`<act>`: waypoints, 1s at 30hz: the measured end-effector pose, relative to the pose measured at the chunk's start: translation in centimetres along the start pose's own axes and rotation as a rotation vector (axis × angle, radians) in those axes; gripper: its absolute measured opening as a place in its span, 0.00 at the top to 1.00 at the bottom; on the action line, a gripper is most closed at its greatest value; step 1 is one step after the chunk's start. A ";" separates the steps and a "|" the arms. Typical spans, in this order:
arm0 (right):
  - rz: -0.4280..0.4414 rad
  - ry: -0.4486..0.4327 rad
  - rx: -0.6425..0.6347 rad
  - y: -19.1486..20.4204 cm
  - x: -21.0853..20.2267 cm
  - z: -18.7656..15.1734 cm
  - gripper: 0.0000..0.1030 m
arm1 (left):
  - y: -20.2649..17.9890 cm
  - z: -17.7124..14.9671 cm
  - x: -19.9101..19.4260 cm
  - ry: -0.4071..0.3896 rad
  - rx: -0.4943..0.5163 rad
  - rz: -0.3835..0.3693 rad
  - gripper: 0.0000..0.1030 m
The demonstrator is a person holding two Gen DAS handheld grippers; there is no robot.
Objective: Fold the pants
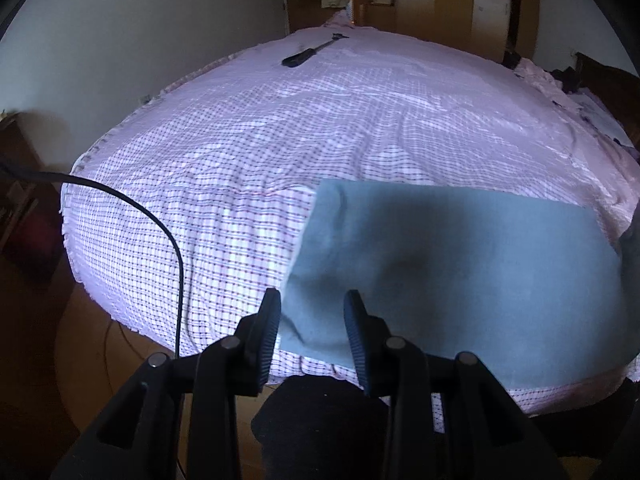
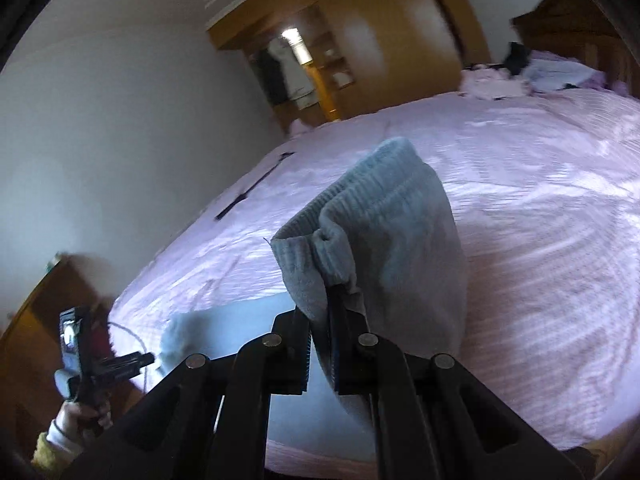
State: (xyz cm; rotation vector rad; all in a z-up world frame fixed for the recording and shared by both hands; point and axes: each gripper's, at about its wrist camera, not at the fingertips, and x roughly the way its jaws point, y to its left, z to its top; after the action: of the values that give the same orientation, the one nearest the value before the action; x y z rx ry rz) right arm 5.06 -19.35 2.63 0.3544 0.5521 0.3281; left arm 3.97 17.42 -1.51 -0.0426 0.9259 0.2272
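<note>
Right claw (image 2: 320, 344) is clenched on the pants (image 2: 384, 220), pinching the ribbed waistband end, and that end hangs lifted off the bed (image 2: 520, 200), bunched and curled over above the jaws. The cloth drapes down past the fingers toward the near edge of the bed. The right wrist view is tilted and blurred, so the fine folds are hard to read.

Over on the left, the left claw (image 1: 312, 320) is released: jaws partly apart, nothing pressed between the pads. It hovers over the near left corner of the pants (image 1: 460, 264), with the cloth lying flat beneath and between the fingers (image 1: 268, 320). From this view the pants make a smooth blue-grey panel on the near right part of the checked bed sheet (image 1: 240, 160), its left edge straight, its right side running out of view.

In the right wrist view the left claw (image 2: 140, 360) shows at the near left, held in a hand (image 2: 80, 412) with a pale cuff, beside the pale end of the pants. A black cable (image 1: 160, 220) loops across the near left of the bed. A dark long tool (image 1: 312, 52) lies far off on the sheet. A wooden wardrobe (image 2: 400, 40) stands beyond the far end.
</note>
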 end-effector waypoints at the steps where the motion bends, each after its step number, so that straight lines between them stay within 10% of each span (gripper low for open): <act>1: 0.025 0.011 -0.003 0.8 0.7 0.0 1.00 | 0.3 0.1 0.2 0.001 -0.005 -0.001 0.67; 17: 0.204 0.234 -0.156 11.9 12.2 -3.3 1.00 | 4.9 -0.7 1.5 0.008 -0.093 0.011 0.67; 30: 0.150 0.459 -0.223 13.2 20.1 -11.1 0.98 | 5.1 -1.3 1.8 0.007 -0.086 -0.053 0.67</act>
State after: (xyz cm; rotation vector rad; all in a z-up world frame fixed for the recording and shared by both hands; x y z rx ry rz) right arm 12.29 2.90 -9.81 0.1009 0.9314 0.6175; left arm 2.90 22.58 -3.42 -0.1472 0.9209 0.2178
